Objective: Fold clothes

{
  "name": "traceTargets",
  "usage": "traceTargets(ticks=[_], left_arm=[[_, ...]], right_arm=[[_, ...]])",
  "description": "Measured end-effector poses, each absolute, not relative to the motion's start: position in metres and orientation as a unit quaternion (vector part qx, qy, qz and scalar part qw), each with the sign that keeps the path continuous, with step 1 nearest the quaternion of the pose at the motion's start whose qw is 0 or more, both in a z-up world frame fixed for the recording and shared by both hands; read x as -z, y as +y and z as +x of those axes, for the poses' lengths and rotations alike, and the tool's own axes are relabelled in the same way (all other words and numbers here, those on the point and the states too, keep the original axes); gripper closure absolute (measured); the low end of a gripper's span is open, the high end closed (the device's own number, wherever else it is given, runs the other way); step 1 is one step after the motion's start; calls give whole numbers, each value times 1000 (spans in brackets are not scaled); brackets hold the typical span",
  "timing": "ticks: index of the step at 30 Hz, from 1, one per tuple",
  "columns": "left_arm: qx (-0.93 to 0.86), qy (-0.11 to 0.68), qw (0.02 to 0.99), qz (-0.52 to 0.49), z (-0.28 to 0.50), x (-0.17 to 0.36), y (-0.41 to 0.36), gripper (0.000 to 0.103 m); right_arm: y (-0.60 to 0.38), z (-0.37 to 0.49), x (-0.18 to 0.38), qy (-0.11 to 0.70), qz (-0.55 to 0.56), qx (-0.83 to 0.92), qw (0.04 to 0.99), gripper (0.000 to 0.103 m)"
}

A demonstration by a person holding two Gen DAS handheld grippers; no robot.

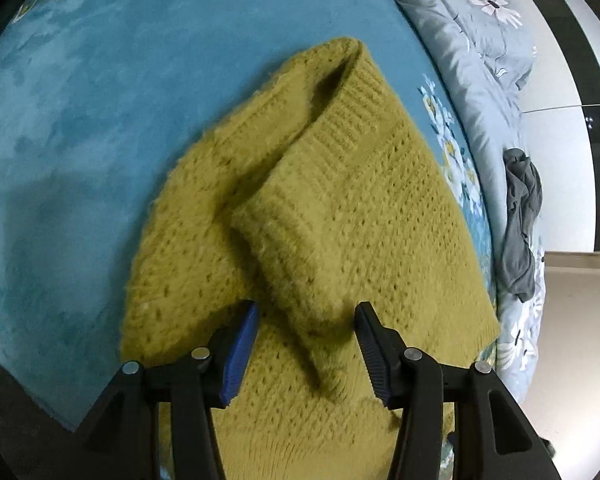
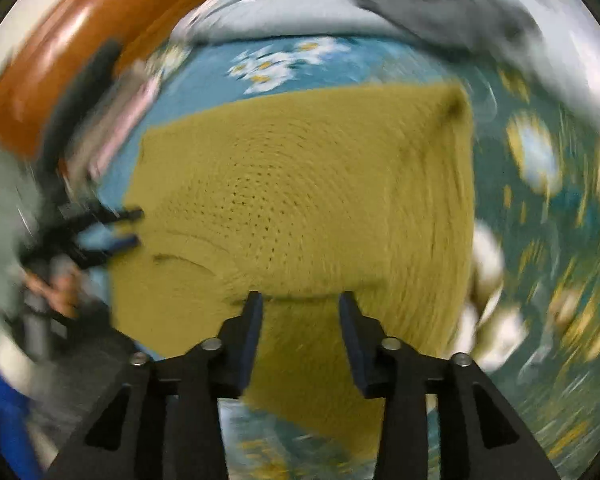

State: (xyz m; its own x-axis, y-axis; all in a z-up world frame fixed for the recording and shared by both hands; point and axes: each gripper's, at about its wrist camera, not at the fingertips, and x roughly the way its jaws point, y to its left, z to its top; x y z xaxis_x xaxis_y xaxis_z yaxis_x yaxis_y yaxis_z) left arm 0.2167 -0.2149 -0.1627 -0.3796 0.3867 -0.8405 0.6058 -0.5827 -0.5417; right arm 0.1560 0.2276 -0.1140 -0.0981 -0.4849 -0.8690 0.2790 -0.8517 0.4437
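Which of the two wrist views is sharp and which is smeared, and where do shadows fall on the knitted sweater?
Left wrist view: sharp, the sweater stitches crisp, a dark shadow under its folded sleeve and beside the open left claw; fisheye bends the blue blanket edge. Right wrist view: swirling motion blur, worst at the rim, only stitches near the centre readable above the open right claw.

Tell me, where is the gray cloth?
In the left wrist view, the gray cloth lies crumpled at the right on the floral quilt, beyond the yellow sweater.
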Motion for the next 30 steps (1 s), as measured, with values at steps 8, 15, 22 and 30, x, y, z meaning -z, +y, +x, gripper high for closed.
traceTargets(ticks=[8,15,22,30], left_arm=[[722,427,106,535,217,145,-217,86],[743,405,100,524,231,114,-216,88],[761,384,61,519,259,73,-211,88],[665,459,70,585,299,126,-221,88]], right_arm=[[277,144,159,-326,608,705,167,53],[263,127,158,-352,608,698,140,89],[266,133,92,-305,561,749,176,91],[282,175,130,-289,610,724,142,91]])
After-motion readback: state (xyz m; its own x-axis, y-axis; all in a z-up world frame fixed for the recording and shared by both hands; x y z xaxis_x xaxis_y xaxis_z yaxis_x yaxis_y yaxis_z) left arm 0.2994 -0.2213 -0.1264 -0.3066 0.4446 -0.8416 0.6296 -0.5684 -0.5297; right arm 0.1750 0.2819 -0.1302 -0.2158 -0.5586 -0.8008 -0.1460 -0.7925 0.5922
